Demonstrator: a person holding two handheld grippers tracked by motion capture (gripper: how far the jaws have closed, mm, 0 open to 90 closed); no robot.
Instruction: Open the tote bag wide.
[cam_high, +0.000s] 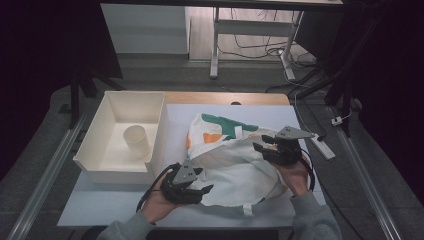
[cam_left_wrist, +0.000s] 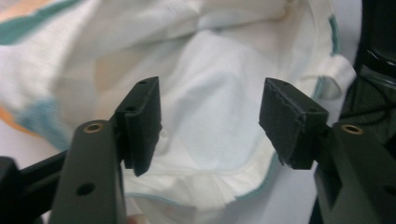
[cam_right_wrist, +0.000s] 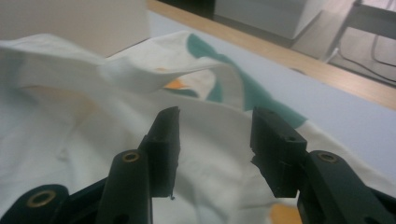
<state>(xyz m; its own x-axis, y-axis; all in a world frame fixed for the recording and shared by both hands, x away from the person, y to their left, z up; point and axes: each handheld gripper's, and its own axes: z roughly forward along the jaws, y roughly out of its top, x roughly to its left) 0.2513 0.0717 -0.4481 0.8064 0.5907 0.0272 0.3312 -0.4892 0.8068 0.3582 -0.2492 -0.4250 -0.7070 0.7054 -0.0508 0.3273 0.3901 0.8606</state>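
A white cloth bag (cam_high: 235, 162) with green and orange patches lies crumpled on the table's pale blue mat (cam_high: 115, 202). My left gripper (cam_high: 200, 182) sits at the bag's near left edge, jaws apart, with nothing between them; in the left gripper view the bag's white lining (cam_left_wrist: 210, 107) lies beyond the open left gripper (cam_left_wrist: 210, 121). My right gripper (cam_high: 262, 142) hovers over the bag's right side, also open. In the right gripper view the bag's cloth (cam_right_wrist: 70, 116) spreads behind the gap of the right gripper (cam_right_wrist: 215, 140), untouched by the pads.
A cream plastic bin (cam_high: 95, 142) stands at the left of the table with a cream cup (cam_high: 136, 141) lying inside. A white power strip (cam_high: 323, 147) lies at the table's right edge. Table legs and cables stand beyond the far edge.
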